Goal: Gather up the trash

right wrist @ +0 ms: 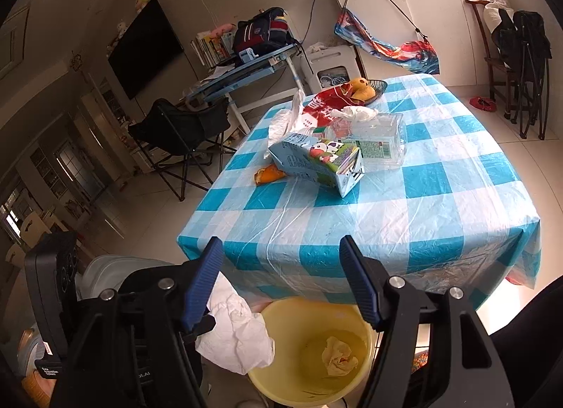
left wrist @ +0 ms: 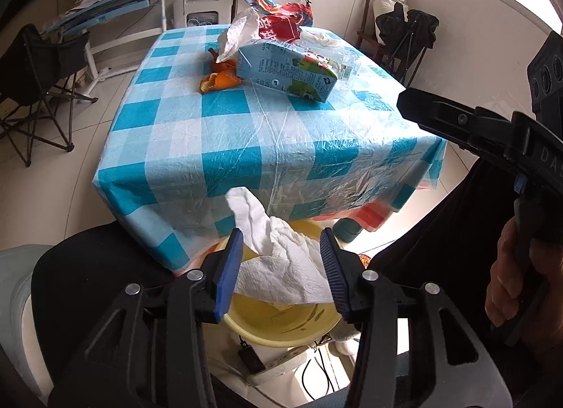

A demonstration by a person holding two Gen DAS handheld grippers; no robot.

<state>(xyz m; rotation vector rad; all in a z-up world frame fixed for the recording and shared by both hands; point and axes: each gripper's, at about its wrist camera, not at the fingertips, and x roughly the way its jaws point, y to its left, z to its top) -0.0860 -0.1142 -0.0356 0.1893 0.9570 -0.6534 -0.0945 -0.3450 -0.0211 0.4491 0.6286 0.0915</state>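
While the left gripper [left wrist: 281, 260] stands part-open around the white tissue [left wrist: 278, 263] above the yellow bin [right wrist: 316, 348], the tissue may catch the rim; right gripper [right wrist: 281, 281] wide, empty.

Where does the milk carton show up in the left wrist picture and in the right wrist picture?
Left wrist: the milk carton lies upper centre, on the far part of the table.
Right wrist: the milk carton lies centre, slightly above the middle.
Shared landmark: the orange peel, just left of it in both.
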